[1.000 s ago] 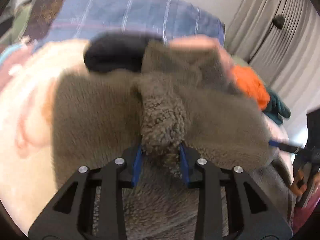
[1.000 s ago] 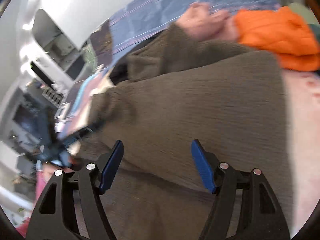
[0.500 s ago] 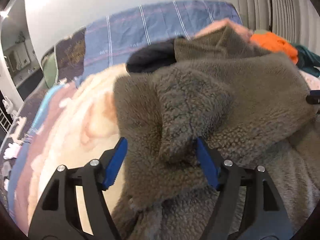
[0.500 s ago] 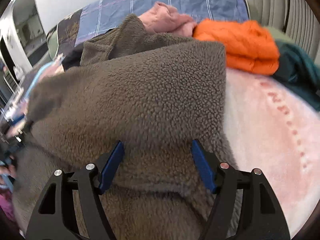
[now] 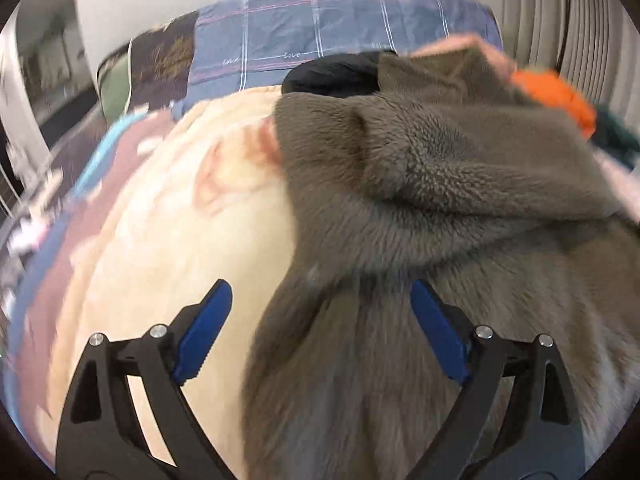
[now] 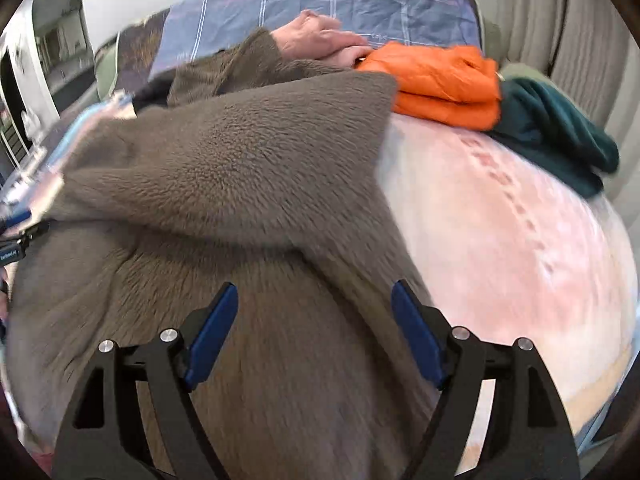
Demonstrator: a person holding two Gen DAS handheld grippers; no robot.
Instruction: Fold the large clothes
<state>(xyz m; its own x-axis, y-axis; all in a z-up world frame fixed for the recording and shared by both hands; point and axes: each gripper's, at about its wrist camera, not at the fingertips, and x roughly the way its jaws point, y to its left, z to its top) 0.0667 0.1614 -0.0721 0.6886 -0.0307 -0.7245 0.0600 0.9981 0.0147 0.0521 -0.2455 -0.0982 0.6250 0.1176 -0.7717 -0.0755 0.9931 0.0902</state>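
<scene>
Soft, even indoor light; fisheye views smeared by motion blur.

Dark vignette corners and strong barrel bending are seen at every edge. The bed cover (image 5: 132,216) is streaked at the left, the fleece garment (image 6: 224,168) is blurred low down, and only faint shadows are cast under its folds; no glare is seen.

black skeletal left gripper (image 5: 320,320) arms, blue ribbed pads, silver screws

Left wrist view: close above the fleece jacket (image 5: 460,184), angled down over the bed toward the blue pillow (image 5: 340,28).
Right wrist view: same downward slant, close over the jacket's right side.
Shared: jacket, pillow, orange garment (image 6: 444,80).
</scene>
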